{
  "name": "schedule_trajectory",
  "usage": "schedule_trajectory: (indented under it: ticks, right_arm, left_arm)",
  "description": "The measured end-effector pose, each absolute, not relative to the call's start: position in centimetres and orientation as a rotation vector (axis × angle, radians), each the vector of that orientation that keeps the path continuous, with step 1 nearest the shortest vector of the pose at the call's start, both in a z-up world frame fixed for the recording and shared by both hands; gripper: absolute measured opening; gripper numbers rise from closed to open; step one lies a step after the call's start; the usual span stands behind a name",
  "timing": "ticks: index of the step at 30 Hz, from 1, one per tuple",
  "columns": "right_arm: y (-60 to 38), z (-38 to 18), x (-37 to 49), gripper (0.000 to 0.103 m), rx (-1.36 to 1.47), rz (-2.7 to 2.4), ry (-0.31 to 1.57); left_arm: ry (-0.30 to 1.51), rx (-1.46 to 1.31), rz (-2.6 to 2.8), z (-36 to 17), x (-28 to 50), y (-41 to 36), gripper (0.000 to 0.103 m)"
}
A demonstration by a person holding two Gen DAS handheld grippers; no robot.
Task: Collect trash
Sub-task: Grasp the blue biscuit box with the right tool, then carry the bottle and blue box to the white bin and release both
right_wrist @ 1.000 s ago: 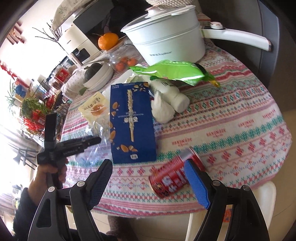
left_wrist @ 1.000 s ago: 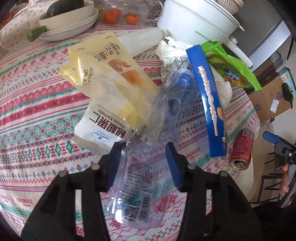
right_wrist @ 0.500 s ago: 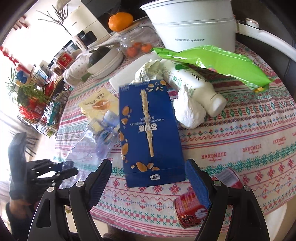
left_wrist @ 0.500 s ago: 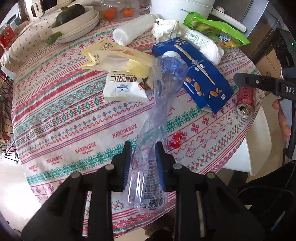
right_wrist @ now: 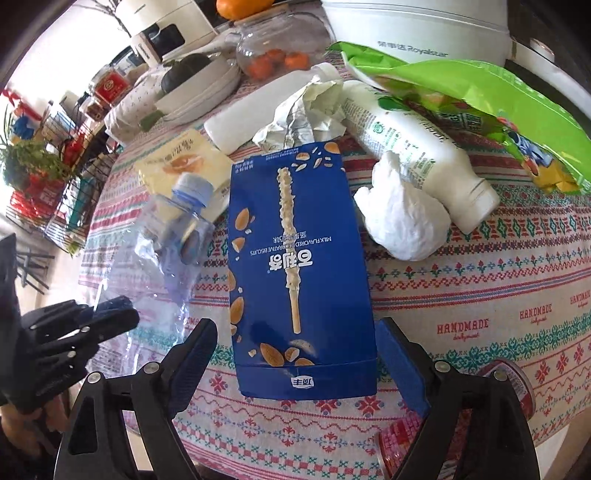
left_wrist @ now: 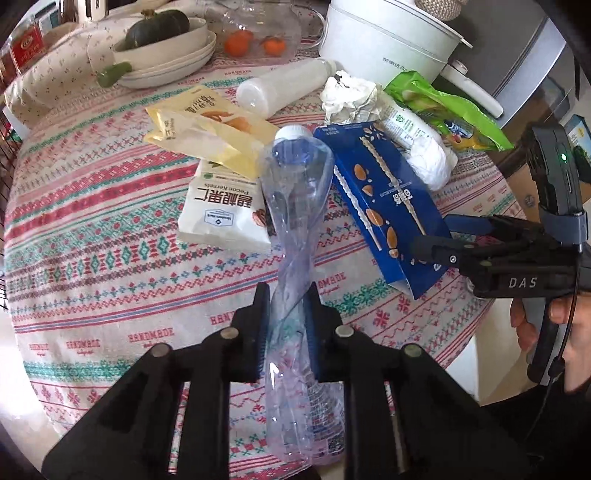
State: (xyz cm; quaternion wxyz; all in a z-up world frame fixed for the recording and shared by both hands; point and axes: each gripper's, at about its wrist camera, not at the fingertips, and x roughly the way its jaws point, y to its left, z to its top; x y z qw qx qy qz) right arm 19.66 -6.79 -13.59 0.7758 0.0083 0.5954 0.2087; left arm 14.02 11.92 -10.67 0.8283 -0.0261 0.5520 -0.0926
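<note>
My left gripper is shut on a crushed clear plastic bottle with a blue cap, held above the table; the bottle also shows in the right wrist view. My right gripper is open, its jaws standing either side of the near end of a blue biscuit box, which lies flat on the patterned tablecloth. The right gripper also shows in the left wrist view by the box. A red can lies at the table edge under my right finger.
More trash lies behind: a yellow snack bag, a white nut bag, two white bottles, crumpled paper, a green bag. A white pot, bowls and a jar of oranges stand at the back.
My left gripper closed on the bottle and lifted it back from the pile. My right gripper moved from the red can forward to the blue box, staying open.
</note>
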Motion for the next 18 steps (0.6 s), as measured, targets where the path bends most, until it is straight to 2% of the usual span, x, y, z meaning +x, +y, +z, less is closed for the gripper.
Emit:
schedule_trajectory:
  ticks: [5,10,14,16,18]
  right_arm:
    - [-4.5,-15.1,20.2,0.092,-0.032,0.432,1.315]
    - [-2.4,-16.3,20.5,0.1,-0.063,0.41,1.307]
    - [-1.1,-16.5,20.3,0.097,-0.134,0.387,1.238]
    - [-0.9,-16.5,20.1,0.094,-0.163,0.389,1.208]
    - [-1.2,-16.4,20.0,0.093,-0.145,0.42,1.204]
  left_arm:
    - [1.178,-0.06,-0.185,-10.7,12.8,13.1,0.02]
    - [1.213,-0.084,-0.163,-11.2,12.4,14.2,0.02]
    - [1.21,-0.099,-0.155,-11.3,13.0,14.2,0.022]
    - [1.214,-0.11,-0.146,-11.7,13.4,14.1,0.026]
    - [1.204,-0.146,-0.144,-11.8,13.6,14.1,0.022]
